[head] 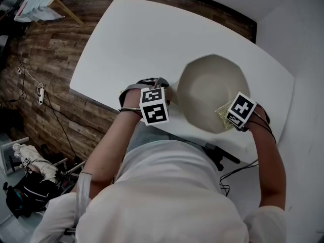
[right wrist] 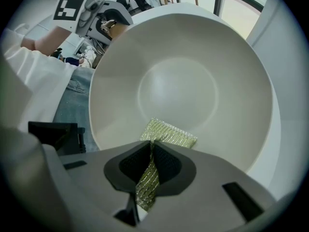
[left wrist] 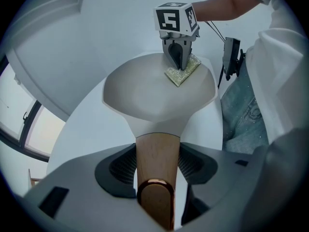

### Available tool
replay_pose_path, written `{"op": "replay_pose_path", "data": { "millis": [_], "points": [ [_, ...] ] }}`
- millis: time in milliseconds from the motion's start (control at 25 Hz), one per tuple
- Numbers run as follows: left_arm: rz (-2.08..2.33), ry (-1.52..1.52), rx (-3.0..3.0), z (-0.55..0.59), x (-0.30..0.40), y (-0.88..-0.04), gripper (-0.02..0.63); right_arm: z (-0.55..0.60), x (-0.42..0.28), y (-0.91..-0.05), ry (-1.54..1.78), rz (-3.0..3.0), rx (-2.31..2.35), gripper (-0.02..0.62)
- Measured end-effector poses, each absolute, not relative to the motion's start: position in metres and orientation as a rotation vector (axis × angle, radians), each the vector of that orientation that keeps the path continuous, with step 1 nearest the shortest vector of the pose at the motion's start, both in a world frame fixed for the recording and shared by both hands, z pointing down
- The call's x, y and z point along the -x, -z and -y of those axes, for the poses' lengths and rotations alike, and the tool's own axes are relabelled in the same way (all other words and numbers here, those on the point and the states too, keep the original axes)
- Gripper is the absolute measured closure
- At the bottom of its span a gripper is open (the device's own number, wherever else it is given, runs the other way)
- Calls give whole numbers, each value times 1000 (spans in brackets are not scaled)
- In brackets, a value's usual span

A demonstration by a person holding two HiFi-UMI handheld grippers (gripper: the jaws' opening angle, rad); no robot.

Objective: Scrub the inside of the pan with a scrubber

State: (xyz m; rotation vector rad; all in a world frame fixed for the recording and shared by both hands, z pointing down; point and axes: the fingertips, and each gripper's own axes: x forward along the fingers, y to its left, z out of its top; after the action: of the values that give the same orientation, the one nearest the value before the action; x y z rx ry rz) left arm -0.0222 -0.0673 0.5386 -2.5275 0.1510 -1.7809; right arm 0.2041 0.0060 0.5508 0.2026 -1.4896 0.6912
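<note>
On the near right part of the white table (head: 126, 39), a pale, wide pan (head: 212, 87) sits with its wooden handle (left wrist: 154, 153) pointing left toward the left gripper (left wrist: 155, 170). That gripper's 2 jaws are clamped on the handle, 1 dark pad pressing each side of the wood. The handle's rounded end shows close to the camera in the left gripper view.

The right gripper (right wrist: 149, 153) has its jaws pinched on an edge of the scrubber (right wrist: 168, 132), a flat greenish-gold mesh pad with a glittery weave. A strip of the mesh runs back between the 2 pads. The free part of the pad lies against the pan's inner wall at its near right side, just inside the rim. The pan's flat bottom shows as a faint circle farther in, apart from the pad.

In the head view the scrubber peeks out just left of the right gripper's marker cube, at the pan's near right edge. The left gripper's cube sits just left of the pan.

The person, in a white shirt (head: 172, 196) and jeans (left wrist: 241, 115), stands at the table's near edge. A wood-plank floor (head: 35, 70) lies to the left of the table.
</note>
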Motion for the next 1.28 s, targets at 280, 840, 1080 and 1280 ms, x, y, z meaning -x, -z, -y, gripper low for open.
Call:
{"op": "replay_pose_path", "data": {
  "millis": [280,840,1080,1280],
  "points": [
    [-154,1791,2531,69,18,-539,356,-19,-184,-552,-760,1555,-130,558],
    [-164,1832,2517,66,20,-540,356,-42,-141,-551,-851,1637,1,559],
    [-178,1842,2520,67,21,-540,356,-43,-129,-549,-882,1677,24,560],
    [-180,1850,2517,67,20,-541,356,-41,-118,-553,-912,1724,35,560]
  ]
}}
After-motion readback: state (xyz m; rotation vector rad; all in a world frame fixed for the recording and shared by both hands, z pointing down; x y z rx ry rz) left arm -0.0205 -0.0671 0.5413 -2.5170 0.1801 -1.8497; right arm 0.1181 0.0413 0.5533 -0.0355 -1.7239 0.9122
